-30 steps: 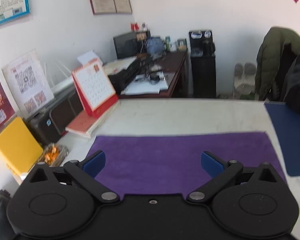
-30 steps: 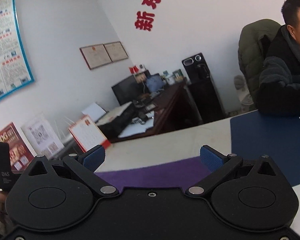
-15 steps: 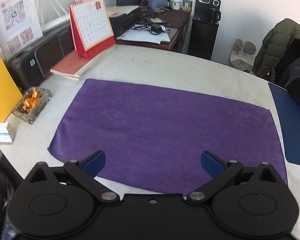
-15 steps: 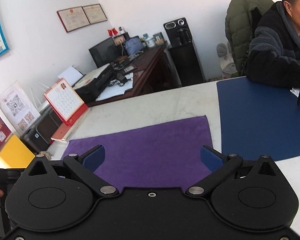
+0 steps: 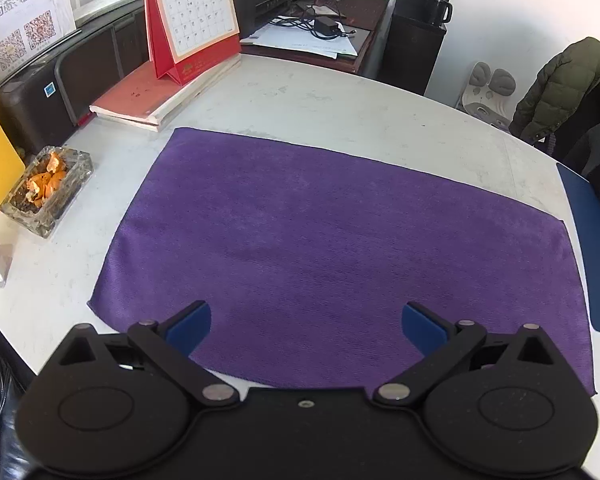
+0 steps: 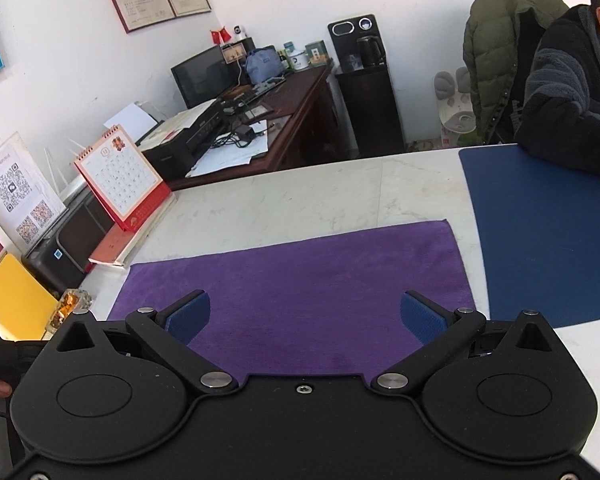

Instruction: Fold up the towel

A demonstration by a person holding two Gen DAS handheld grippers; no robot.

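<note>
**Two spread grippers poised over a flat purple towel**

A rectangular purple microfibre towel (image 5: 340, 248) lies spread flat and unfolded on a pale stone-look worktop (image 5: 360, 120), filling the middle of the left wrist view. Lying smooth like this, it leaves every edge reachable for a first fold.

The left gripper (image 5: 306, 320) sits at the bottom of that frame above the towel's near edge, jaws spread wide and holding nothing. The right gripper (image 6: 305, 312) is likewise spread and empty, low in its frame over the towel's near right part (image 6: 300, 280).

A dark blue mat (image 6: 548, 232) lies just beside the towel at frame right. A glass ashtray with orange peel (image 5: 46, 190) and a red desk calendar (image 5: 192, 20) stand apart at left, clear of the folding area.
</note>
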